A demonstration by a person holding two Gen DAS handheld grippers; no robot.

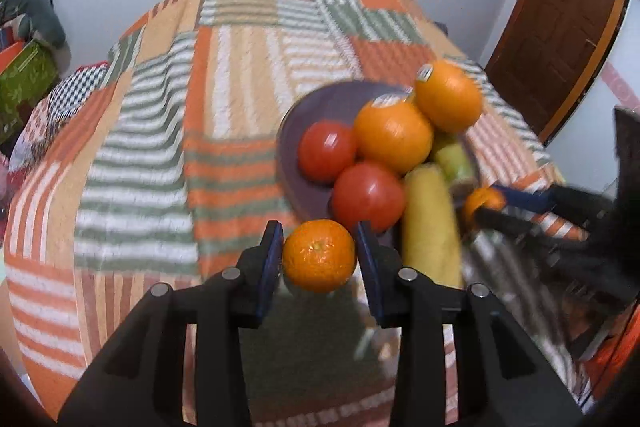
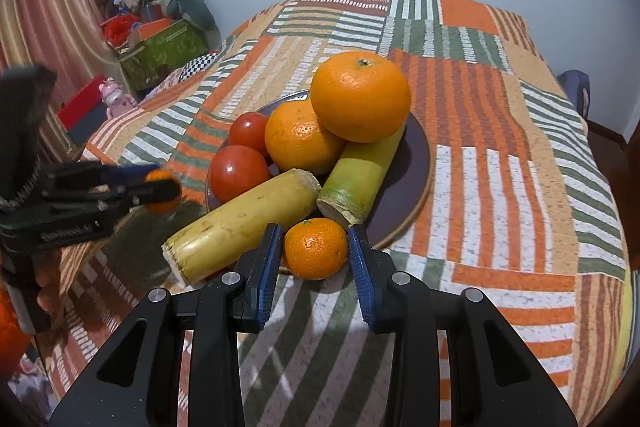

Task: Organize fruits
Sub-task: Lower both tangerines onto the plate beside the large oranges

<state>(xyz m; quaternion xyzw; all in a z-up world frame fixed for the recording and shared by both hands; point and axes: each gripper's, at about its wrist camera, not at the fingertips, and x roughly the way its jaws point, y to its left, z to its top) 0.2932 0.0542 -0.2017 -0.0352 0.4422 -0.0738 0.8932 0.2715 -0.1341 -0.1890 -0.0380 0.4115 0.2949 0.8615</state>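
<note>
Left gripper [image 1: 319, 253] clamps one mandarin [image 1: 319, 255]; right gripper [image 2: 313, 253] clamps another [image 2: 315, 248]. Plate [image 2: 420, 163] beyond carries two oranges [image 2: 360, 95], two tomatoes [image 2: 239, 173], two cane pieces [image 2: 244, 223], crowding the near rim

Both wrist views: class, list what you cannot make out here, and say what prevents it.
1. Green stalk: left wrist view, mostly hidden behind the oranges and yellow stalk.
2. Orange stickers: left wrist view, print blurred.
3. Right gripper on its mandarin: right wrist view shows slim gaps at the pads; left wrist view is too blurred to settle contact.
4. Plate: middle covered by fruit in both views.
</note>
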